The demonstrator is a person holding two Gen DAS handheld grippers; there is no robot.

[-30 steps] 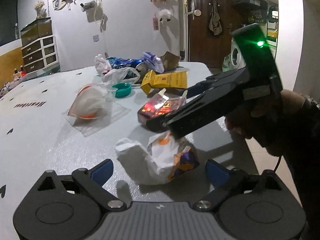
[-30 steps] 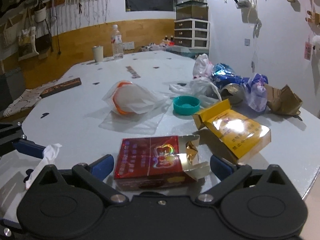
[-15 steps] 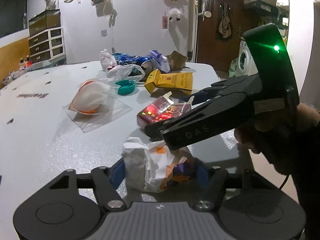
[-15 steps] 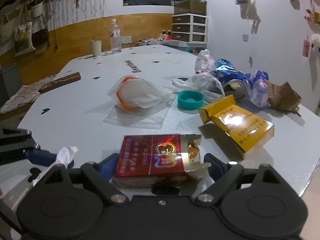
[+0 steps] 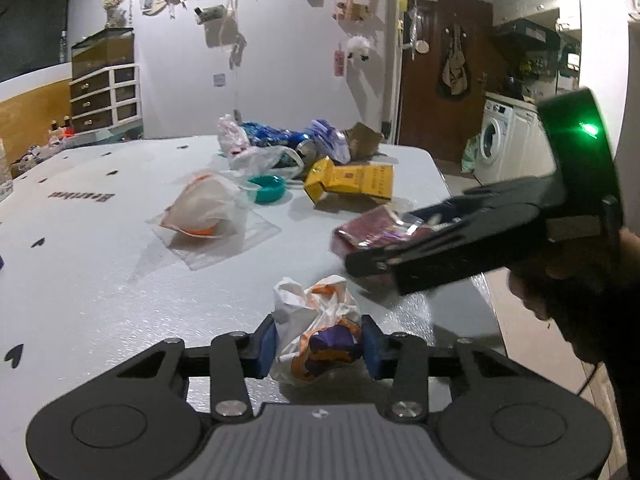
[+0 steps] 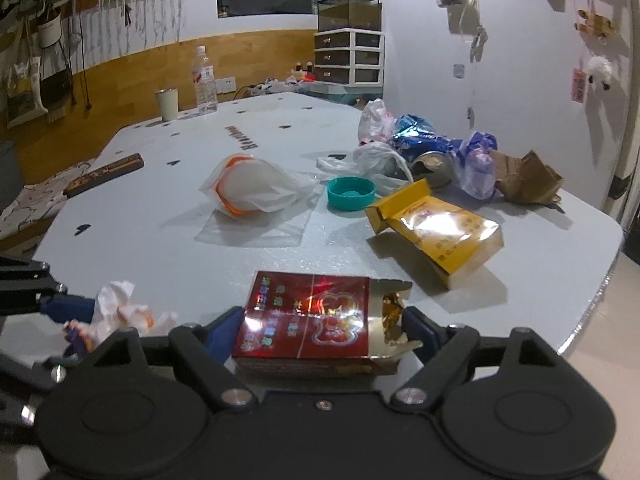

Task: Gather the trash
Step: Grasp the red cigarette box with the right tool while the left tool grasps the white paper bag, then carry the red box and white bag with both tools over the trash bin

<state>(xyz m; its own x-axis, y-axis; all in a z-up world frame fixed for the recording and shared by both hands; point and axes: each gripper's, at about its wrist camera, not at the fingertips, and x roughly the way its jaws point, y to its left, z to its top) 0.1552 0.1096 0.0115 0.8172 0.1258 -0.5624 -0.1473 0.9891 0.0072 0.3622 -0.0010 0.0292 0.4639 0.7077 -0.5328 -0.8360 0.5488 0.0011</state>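
A crumpled white, orange and purple wrapper (image 5: 316,336) lies near the front edge of the white table (image 5: 100,280). My left gripper (image 5: 318,344) has its blue pads pressed on both sides of it, and the jaws are still closing. A red cigarette box (image 6: 308,320) with a torn gold flap sits between the pads of my right gripper (image 6: 322,332). Its jaws are closing too and grip the box. In the left wrist view the red box (image 5: 372,228) shows at the right, in the black gripper that a person's hand (image 5: 568,276) holds. The wrapper (image 6: 120,308) appears at the lower left of the right wrist view.
A yellow box (image 6: 440,232), a teal lid (image 6: 352,194), a white pouch with orange trim (image 6: 252,188) on clear film, and a pile of bags and wrappers (image 6: 432,148) lie farther back. A bottle (image 6: 205,80) and a cup (image 6: 167,104) stand at the far edge. The table's right edge (image 6: 600,280) is close.
My left jaws have closed from wide open onto the crumpled wrapper. The right jaws have narrowed around the red box, and gripper and box have shifted right, away from the yellow box.
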